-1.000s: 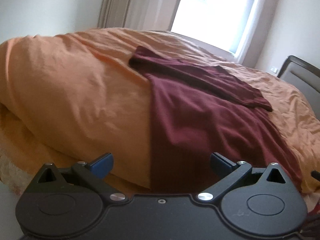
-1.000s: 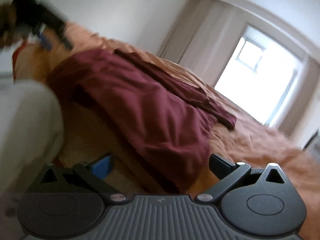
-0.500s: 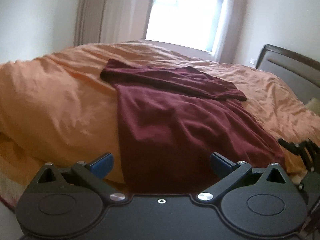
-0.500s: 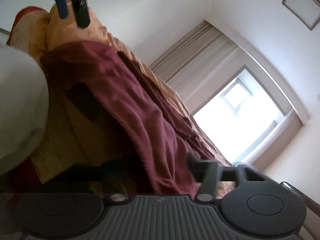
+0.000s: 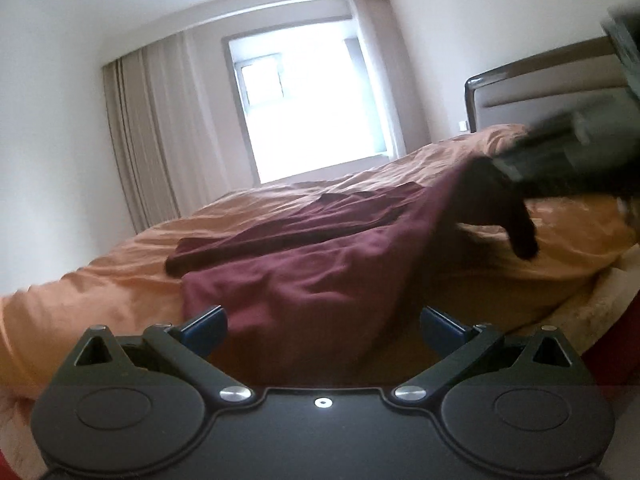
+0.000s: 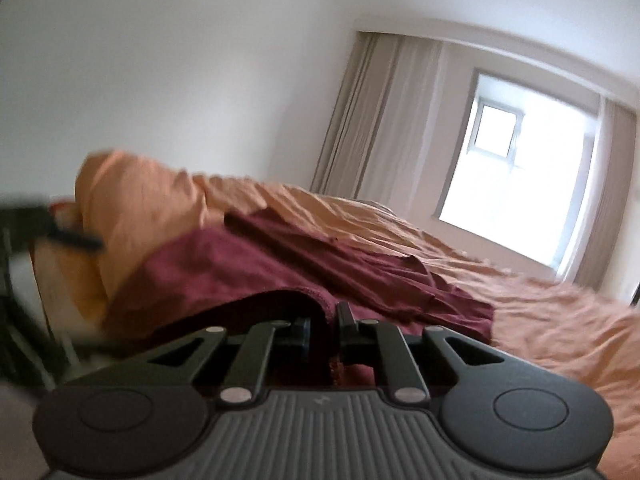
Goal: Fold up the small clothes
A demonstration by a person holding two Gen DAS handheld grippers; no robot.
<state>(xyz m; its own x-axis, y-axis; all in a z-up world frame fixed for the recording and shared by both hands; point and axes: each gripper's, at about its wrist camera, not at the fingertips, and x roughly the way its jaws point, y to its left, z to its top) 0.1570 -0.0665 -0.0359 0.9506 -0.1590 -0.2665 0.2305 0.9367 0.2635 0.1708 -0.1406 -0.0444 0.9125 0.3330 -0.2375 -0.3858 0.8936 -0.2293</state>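
A dark red garment (image 5: 320,268) lies spread over the near edge of the orange bed, one sleeve folded across its top. In the left wrist view my left gripper (image 5: 322,326) stands open, its blue fingers on either side of the garment's hanging hem without touching it. The right gripper appears blurred at the right of that view, lifting the garment's right corner (image 5: 472,184). In the right wrist view my right gripper (image 6: 323,326) is shut on the hem of the garment (image 6: 248,268), cloth pinched between its fingers.
An orange duvet (image 5: 100,280) covers the bed, bunched high at the left end (image 6: 132,200). A dark headboard (image 5: 540,84) stands at the right. A window (image 5: 308,108) with beige curtains (image 5: 140,140) is behind the bed. The left gripper shows blurred at the left (image 6: 60,232).
The right gripper has closed on the garment's hem and raised that corner off the bed. The left gripper swung lower and to the left, still open.
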